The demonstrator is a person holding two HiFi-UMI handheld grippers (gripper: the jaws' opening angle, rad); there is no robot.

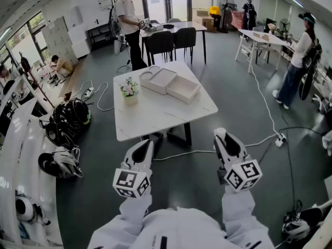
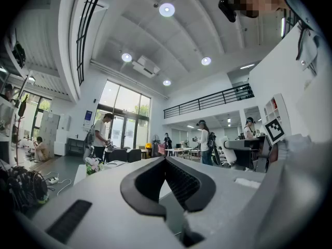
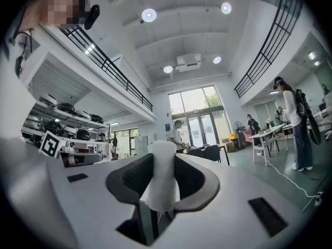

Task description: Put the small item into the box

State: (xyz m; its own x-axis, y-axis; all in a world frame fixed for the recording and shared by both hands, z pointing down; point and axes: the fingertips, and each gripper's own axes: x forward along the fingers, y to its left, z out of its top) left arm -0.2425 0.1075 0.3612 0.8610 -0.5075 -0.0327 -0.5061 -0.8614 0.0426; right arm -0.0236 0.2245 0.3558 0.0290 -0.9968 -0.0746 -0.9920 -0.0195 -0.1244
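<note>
- Tongs of the right gripper [image 3: 165,160] are seen clenched on the small item [image 3: 161,178], a white upright piece pinched between the dark pads and rising above them;
- tongs of the left gripper [image 2: 166,162] are closed tip to tip, and nothing is held between them;
- both grippers are held level over the grey floor, short of the near edge of the table [image 1: 155,119]; the left one is placed off the table's near left part, the right one off its near right corner, and the table is touched by neither;
- the small item is carried off the table's near side, well apart from the box [image 1: 182,90];
- the box is set open on the far right part of the table; a flat white tray [image 1: 162,80] is laid against it on the side towards the table's far edge;
- a small pot of flowers [image 1: 129,91] is stood on the left part of the table, apart from the box;
- a white cable [image 1: 267,108] is trailed over the floor to the right of the table; dark bags and helmets [image 1: 70,119] are heaped on the floor to its left;
- dark chairs [image 1: 171,40] and a standing person [image 1: 128,19] are seen beyond the table's far edge.
</note>
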